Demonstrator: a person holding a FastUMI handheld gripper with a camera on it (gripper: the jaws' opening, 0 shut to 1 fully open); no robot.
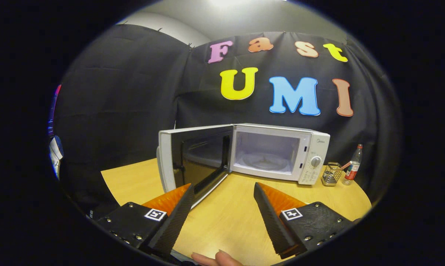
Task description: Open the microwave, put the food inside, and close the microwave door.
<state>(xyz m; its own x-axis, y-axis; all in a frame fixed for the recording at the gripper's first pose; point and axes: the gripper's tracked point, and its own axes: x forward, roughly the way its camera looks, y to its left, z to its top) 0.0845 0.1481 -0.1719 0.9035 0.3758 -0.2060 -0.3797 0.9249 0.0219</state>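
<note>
A white microwave [311, 147] stands at the back of the wooden table [229, 218]. Its door [194, 160] is swung wide open to the left, toward me, and reaches close to my left finger. The cavity [266, 155] shows a glass turntable with nothing on it. My gripper [222, 192] is open, its two fingers spread wide with bare tabletop between them, some way in front of the microwave. Nothing is held. No food can be made out.
To the right of the microwave stand a small wire-mesh holder [331, 174] and a plastic bottle [352, 166]. A person's fingertips [215, 258] show at the table's near edge, below the fingers. Black cloth walls close in the table.
</note>
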